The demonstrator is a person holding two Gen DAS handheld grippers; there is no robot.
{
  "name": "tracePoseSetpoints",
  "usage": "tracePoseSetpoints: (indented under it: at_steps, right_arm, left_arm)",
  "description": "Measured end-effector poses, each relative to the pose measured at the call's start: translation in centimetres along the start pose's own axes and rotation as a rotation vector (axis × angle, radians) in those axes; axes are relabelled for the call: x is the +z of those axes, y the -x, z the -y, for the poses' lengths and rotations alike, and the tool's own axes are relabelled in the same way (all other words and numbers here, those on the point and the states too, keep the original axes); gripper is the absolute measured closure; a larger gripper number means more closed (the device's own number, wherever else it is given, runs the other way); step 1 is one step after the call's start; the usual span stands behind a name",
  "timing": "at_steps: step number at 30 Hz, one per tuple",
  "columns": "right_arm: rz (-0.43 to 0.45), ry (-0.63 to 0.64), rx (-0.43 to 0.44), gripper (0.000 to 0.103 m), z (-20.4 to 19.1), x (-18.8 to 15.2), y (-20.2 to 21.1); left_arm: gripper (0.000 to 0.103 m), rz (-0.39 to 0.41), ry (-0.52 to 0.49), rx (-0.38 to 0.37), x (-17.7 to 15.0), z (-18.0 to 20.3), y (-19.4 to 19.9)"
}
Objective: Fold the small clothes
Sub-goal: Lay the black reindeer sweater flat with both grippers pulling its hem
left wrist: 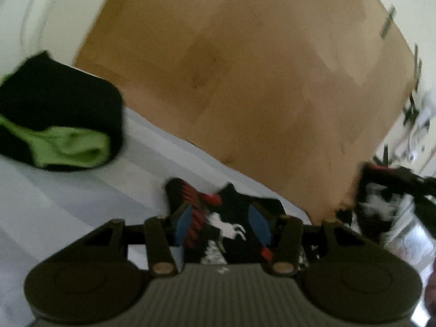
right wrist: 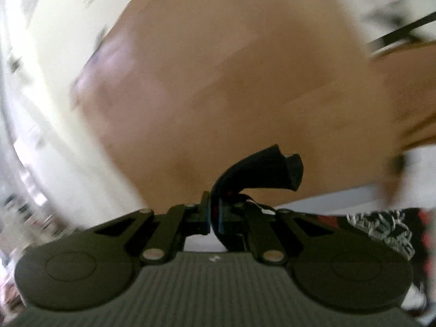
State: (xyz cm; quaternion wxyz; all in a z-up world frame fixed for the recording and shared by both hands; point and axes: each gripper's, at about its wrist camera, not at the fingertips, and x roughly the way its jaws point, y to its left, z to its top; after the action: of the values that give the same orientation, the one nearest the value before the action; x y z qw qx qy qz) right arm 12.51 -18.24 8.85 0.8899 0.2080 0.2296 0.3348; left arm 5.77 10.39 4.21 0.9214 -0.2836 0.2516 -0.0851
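**Patterned cloth between both tongs at the desk edge**

While both views were blurred, the main things could be read. The left tongs (left wrist: 222,224) stood apart, with their 2 blue pads (left wrist: 182,224) on either side of a black patterned garment (left wrist: 231,218) that carried red marks and a white horse-like figure. The cloth lay between the pads, but they did not press on it as far as the left wrist view showed. This garment rested on the white desk (left wrist: 68,196), close to the edge where the desk met the brown wooden floor (left wrist: 245,81).

At the right side of the left wrist view, another part of the same black, white and red cloth (left wrist: 378,204) hung higher, beside a dark shape that was too blurred to name.

On the far left of the desk lay a folded black garment with a light green lining (left wrist: 60,117), well apart from the patterned one.

The right tongs (right wrist: 214,212) were together and clamped on a strip of black fabric (right wrist: 261,169), which rose out of them and curled over to the right. I could not tell for sure if this strip belonged to the patterned garment, but patterned cloth with white and red print (right wrist: 381,231) showed just beside the tongs at the lower right of the right wrist view. Behind it the wooden floor (right wrist: 218,81) and a pale wall (right wrist: 54,68) were seen, both tilted.
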Motion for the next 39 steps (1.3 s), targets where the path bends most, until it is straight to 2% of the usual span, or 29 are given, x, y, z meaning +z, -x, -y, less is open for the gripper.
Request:
tracePoseSetpoints:
  at_steps: [3, 6, 9, 13, 15, 17, 19, 21, 23, 25, 27, 29, 30, 31, 32, 35, 37, 38, 39]
  right_arm:
    - [-0.071, -0.011, 0.077, 0.095, -2.7, -2.5, -4.1]
    - [-0.085, 0.033, 0.054, 0.095, -3.1, -4.0, -5.4]
    - [-0.046, 0.077, -0.043, 0.095, -0.7, -3.8, -3.8]
    - [0.012, 0.070, -0.219, 0.095, 5.0, -3.6, 1.3]
    - [-0.003, 0.079, -0.313, 0.093, 7.3, -4.2, 2.9]
    - [-0.072, 0.100, -0.365, 0.090, 9.0, -5.4, 3.4]
    - [-0.155, 0.086, -0.355, 0.081, 10.6, -6.3, 3.9]
    - [-0.150, 0.070, -0.349, 0.056, 11.5, -6.4, 5.2]
    - [-0.095, 0.026, -0.360, 0.052, 11.9, -6.1, 6.7]
    - [-0.055, -0.080, -0.354, 0.052, 13.7, -5.2, 7.8]
    - [-0.055, -0.153, -0.352, 0.050, 14.4, -5.2, 7.9]
    - [-0.075, -0.157, -0.355, 0.052, 14.8, -5.3, 7.2]
    - [-0.088, -0.148, -0.356, 0.064, 14.8, -5.5, 6.7]
    - [-0.099, -0.139, -0.355, 0.076, 14.7, -5.8, 6.1]
    - [-0.099, -0.133, -0.363, 0.091, 14.5, -6.0, 5.7]
    - [-0.007, -0.090, -0.395, 0.094, 13.8, -6.2, 6.2]
    - [0.068, -0.011, -0.410, 0.094, 12.5, -6.3, 6.4]
    - [0.078, 0.039, -0.426, 0.094, 11.8, -6.4, 6.5]
    - [0.048, 0.087, -0.456, 0.094, 11.4, -6.7, 6.1]
  left_arm:
    - [0.055, 0.012, 0.031, 0.019, 0.6, -1.6, 1.5]
    - [0.055, 0.004, 0.034, 0.037, 0.8, -2.2, 1.7]
    - [0.055, -0.019, 0.028, 0.034, 0.7, -2.1, 1.2]
    - [0.055, -0.045, -0.019, 0.008, 0.6, -0.4, -0.4]
    - [0.054, -0.067, -0.061, -0.009, 0.3, 1.4, -1.7]
    - [0.052, -0.100, -0.103, -0.017, 0.0, 3.4, -3.4]
    - [0.048, -0.150, -0.150, -0.017, -0.5, 5.4, -5.4]
    - [0.047, -0.212, -0.204, -0.010, -1.1, 7.3, -7.5]
    - [0.046, -0.257, -0.240, 0.001, -1.9, 8.5, -8.8]
    - [0.046, -0.289, -0.273, 0.020, -2.6, 9.4, -9.8]
    - [0.052, -0.306, -0.292, 0.054, -3.6, 9.4, -10.6]
    - [0.069, -0.292, -0.314, 0.070, -4.1, 9.4, -11.1]
    - [0.083, -0.287, -0.329, 0.069, -4.2, 9.5, -11.1]
    - [0.088, -0.276, -0.342, 0.069, -4.3, 9.6, -10.9]
    - [0.090, -0.261, -0.353, 0.065, -4.2, 9.7, -10.6]
    - [0.090, -0.200, -0.381, 0.026, -3.6, 10.3, -9.5]
    - [0.090, -0.154, -0.397, 0.001, -3.4, 10.6, -8.7]
    - [0.090, -0.131, -0.411, 0.003, -3.4, 10.8, -8.5]
    - [0.089, -0.120, -0.426, 0.014, -3.4, 10.9, -8.3]
